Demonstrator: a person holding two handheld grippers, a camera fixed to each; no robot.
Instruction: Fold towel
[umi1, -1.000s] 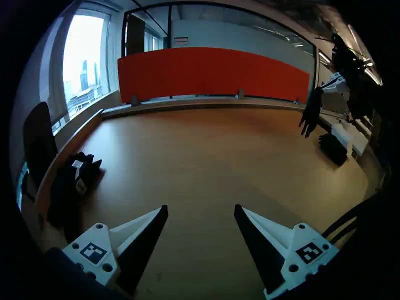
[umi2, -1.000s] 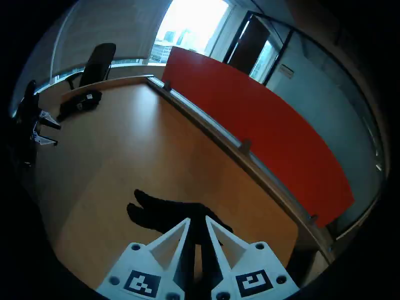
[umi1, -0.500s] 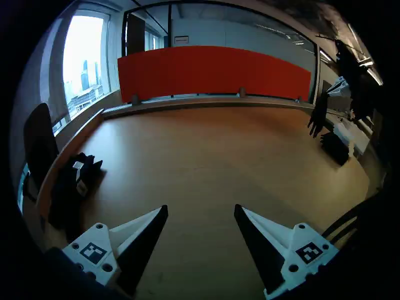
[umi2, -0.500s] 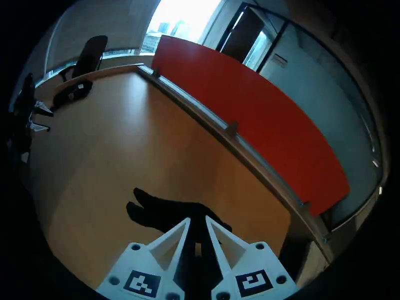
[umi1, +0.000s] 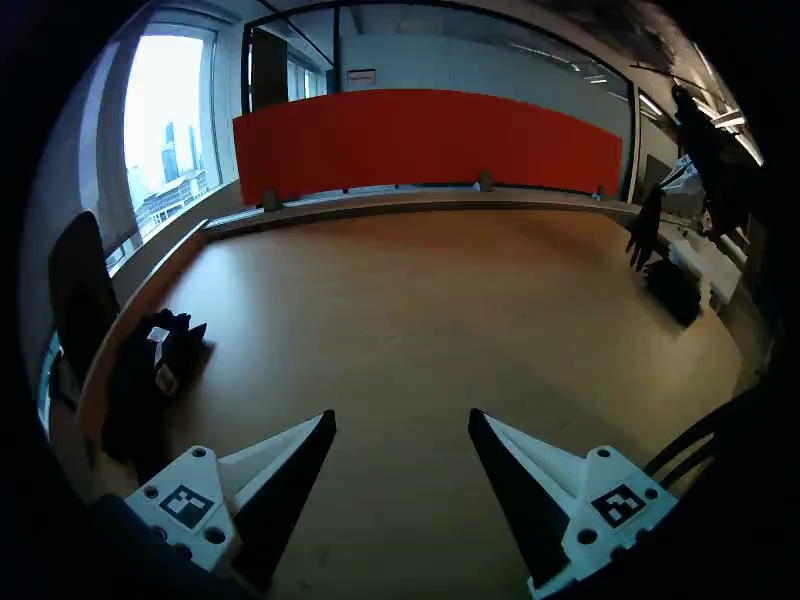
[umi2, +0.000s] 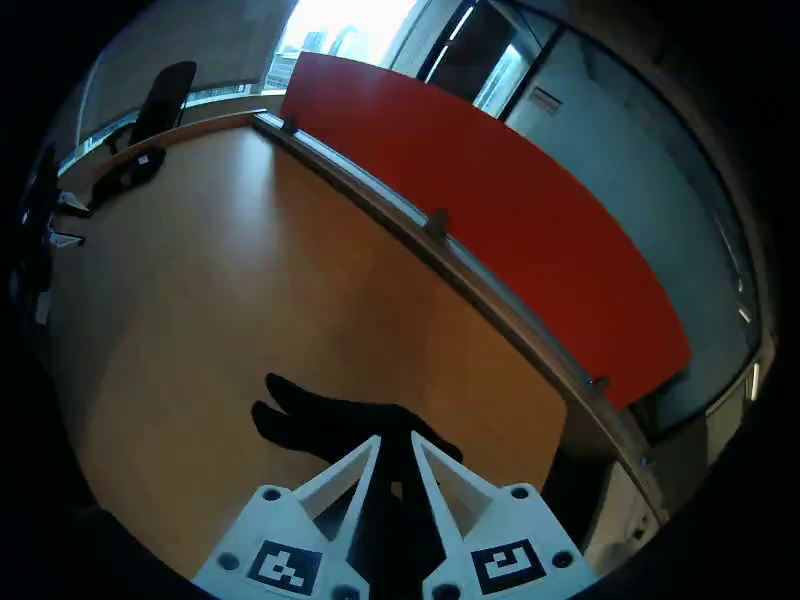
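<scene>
Your right hand-held gripper (umi2: 395, 442) is clamped on the black towel (umi2: 310, 420), which hangs above the wooden desk (umi2: 250, 280), while your left hand-held gripper (umi1: 401, 414) stands wide open over that desk.

Wooden table (umi1: 420, 300), red divider (umi1: 430, 135) — bright window (umi1: 165, 150) (left side), dark chair (umi2: 160, 95)

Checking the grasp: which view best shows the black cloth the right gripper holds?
The right gripper view: the black cloth is close, pinched in the right gripper. The left gripper view shows it small, distant, dangling.
</scene>
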